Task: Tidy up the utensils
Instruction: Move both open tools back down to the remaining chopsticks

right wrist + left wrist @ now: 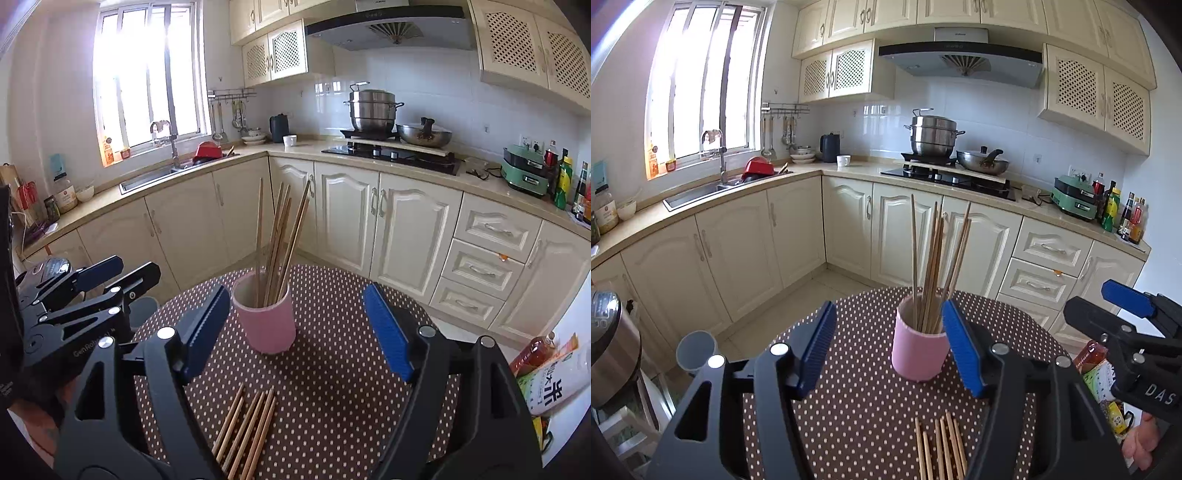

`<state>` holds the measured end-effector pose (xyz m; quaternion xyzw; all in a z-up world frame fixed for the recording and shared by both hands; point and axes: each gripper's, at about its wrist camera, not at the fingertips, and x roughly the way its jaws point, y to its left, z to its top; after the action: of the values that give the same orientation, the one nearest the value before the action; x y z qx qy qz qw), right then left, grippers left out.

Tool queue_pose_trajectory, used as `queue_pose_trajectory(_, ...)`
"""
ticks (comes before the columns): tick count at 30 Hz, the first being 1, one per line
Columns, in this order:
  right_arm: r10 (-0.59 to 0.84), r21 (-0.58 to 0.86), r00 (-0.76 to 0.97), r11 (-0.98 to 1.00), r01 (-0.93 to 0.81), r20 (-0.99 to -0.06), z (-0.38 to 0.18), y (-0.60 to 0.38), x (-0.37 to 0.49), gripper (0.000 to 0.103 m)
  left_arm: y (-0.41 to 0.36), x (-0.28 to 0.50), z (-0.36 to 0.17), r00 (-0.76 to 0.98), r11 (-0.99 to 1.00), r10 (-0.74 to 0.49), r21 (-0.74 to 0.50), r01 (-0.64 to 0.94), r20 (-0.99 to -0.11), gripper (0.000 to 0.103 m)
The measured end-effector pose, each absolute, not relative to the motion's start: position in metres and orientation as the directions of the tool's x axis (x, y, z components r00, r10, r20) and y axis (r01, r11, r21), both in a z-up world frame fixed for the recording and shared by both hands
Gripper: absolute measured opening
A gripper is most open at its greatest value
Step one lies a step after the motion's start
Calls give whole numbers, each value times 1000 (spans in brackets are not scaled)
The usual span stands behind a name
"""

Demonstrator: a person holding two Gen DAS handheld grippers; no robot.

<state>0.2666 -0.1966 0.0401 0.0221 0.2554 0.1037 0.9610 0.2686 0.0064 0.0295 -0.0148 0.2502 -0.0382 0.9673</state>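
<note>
A pink cup (919, 350) stands upright on the round, polka-dotted surface (857, 398), holding a bunch of wooden chopsticks (932, 266) that splay upward and slightly outward, their long axes near vertical. In the left wrist view the cup sits between the blue pads of the left gripper (890, 354), close against the right-hand pad and well off the left-hand one; whether that pad touches the cup's wall is hard to judge. The left gripper's fingers (962, 350) are spread wide and hold nothing.

From the right wrist view the same cup (266, 317) stands just beside the left-hand pad of the right gripper (301, 328), apart from the other pad. These fingers (388, 332) are also spread wide and empty.

A second set of loose chopsticks (245, 428) lies flat on the surface nearer the cameras, below and between the fingers, side by side in a rough bundle. Their long axes run away from the camera toward the cup, leaning a little to the right in the right wrist view. They are plain light brown wood, slim and straight.
</note>
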Motion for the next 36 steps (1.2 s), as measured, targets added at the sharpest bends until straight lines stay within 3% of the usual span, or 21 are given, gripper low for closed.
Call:
queue_pose_trajectory(4, 203, 87, 832, 979, -185, -516, 27, -194, 250, 78, 13, 248, 16, 862, 998, -63, -50, 44, -502, 66)
queue_pose_trajectory(27, 160, 69, 629, 984, -166, -761, -115, -170, 235, 79, 30, 221, -107, 703, 999, -17, -36, -12, -711, 66)
queue_pose_trajectory(36, 120, 41, 591, 988, -146, -798, -145, -163, 239, 79, 35, 223, -139, 652, 998, -20, -55, -33, -758, 66)
